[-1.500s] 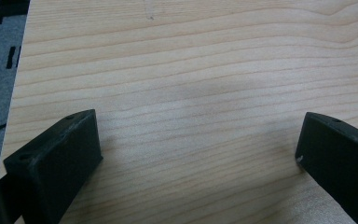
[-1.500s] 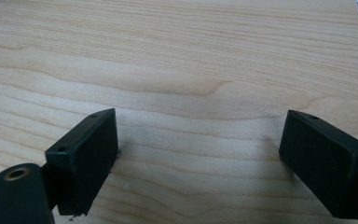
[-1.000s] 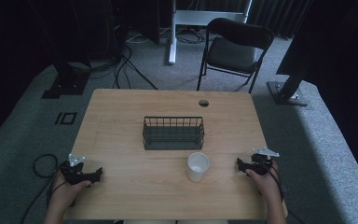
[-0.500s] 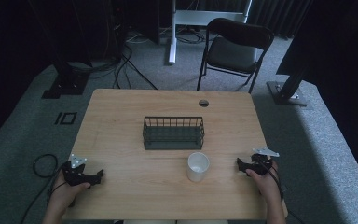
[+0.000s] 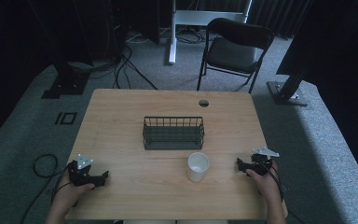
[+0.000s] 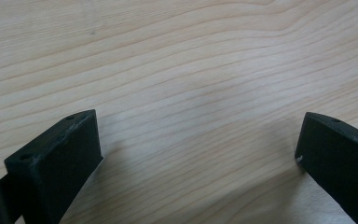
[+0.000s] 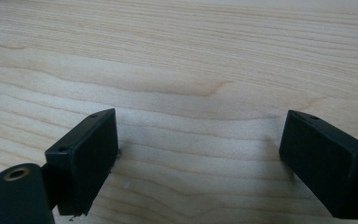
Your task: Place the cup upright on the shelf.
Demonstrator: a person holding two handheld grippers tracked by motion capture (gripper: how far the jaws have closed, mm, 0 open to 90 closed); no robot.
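resting on the table (image 5: pixel 121 121), the left gripper (image 5: pixel 103 177) lies well left of the white cup (image 5: pixel 198 166), the right gripper (image 5: pixel 239 164) near its right; the wire basket (image 5: pixel 173 133) stands just behind the cup. left gripper view: fingers (image 6: pixel 56 163) spread wide over bare wood, holding nothing. right gripper view: fingers (image 7: pixel 86 149) likewise wide apart and empty.

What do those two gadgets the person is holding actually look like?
Both are small black hand-held tools. The left gripper and the right gripper each carry a grey three-cornered plate on top and trail a thin black cable. Up close, each has two blocky matt-black jaws with small screw holes.
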